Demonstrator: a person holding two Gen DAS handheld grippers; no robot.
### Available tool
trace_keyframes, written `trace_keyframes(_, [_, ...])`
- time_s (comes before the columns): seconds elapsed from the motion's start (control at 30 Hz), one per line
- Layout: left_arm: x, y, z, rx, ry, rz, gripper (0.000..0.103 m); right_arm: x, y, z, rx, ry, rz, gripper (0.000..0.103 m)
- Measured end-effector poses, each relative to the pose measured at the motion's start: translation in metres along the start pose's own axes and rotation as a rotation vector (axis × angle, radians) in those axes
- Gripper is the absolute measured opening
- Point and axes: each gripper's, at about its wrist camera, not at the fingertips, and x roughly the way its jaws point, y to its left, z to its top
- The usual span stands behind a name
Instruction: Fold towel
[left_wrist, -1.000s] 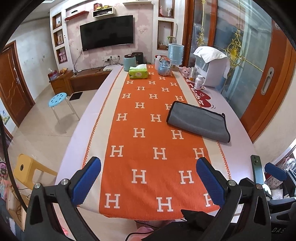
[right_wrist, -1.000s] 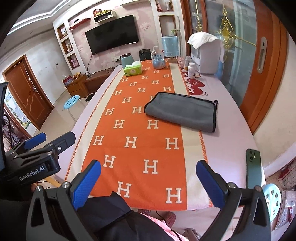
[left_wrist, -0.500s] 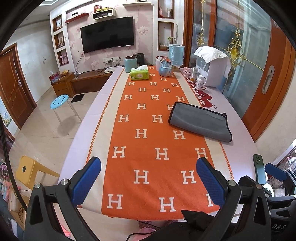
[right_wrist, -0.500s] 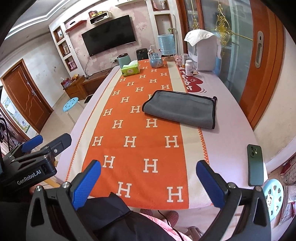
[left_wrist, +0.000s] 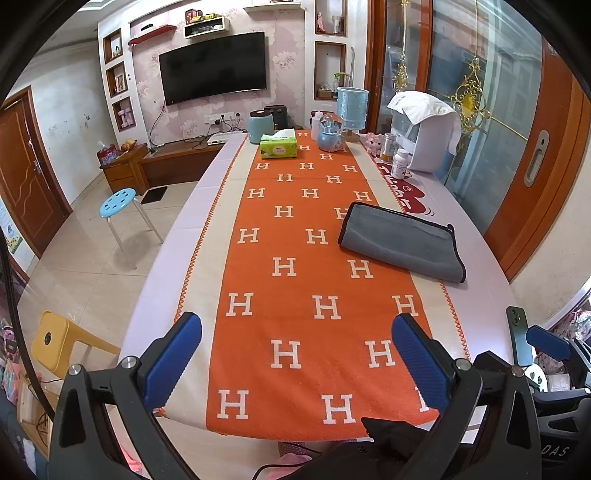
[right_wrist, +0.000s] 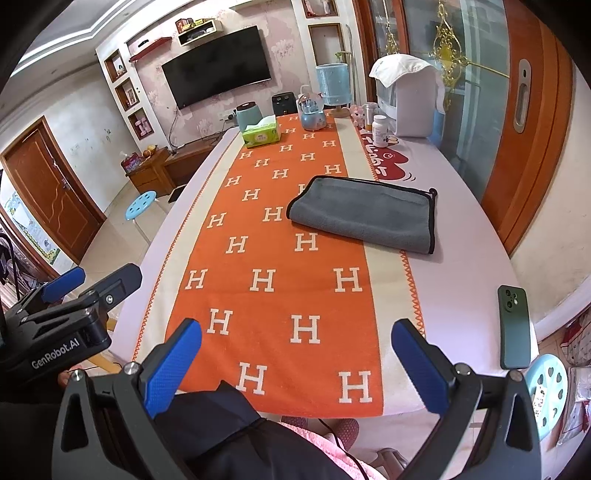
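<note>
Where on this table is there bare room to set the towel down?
Free: the orange runner between both open grippers, left gripper and right gripper, and the gray towel. Also the strip between towel and phone. Crowded: far end, around the tissue box and bottles.

grey towel (left_wrist: 402, 242) (right_wrist: 364, 218) – folded, flat on runner (left_wrist: 295, 258)

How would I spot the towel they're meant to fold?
Find the long table with the orange runner patterned with white H's. The towel lies at the runner's right edge: grey, soft, black-trimmed, already doubled over, unlike the hard green phone nearer the corner.
</note>
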Motion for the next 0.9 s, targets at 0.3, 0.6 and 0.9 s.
trace_keyframes(0.3, [0.0001, -0.0002, -0.0001, -0.001, 0.002, -0.001, 0.102, 0.0062, 0.0022, -0.0003, 0.002, 0.010, 0.000, 0.103])
trace_keyframes(0.6, [-0.0003, 0.0008, -0.0005, 0.000, 0.004, -0.004, 0.102, 0.0076, 0.0013, -0.0001, 0.005, 0.014, 0.000, 0.103])
trace_keyframes(0.9, [0.0007, 0.0017, -0.0014, 0.000, 0.011, -0.007, 0.102, 0.0090, 0.0003, -0.0008, 0.006, 0.019, 0.000, 0.103])
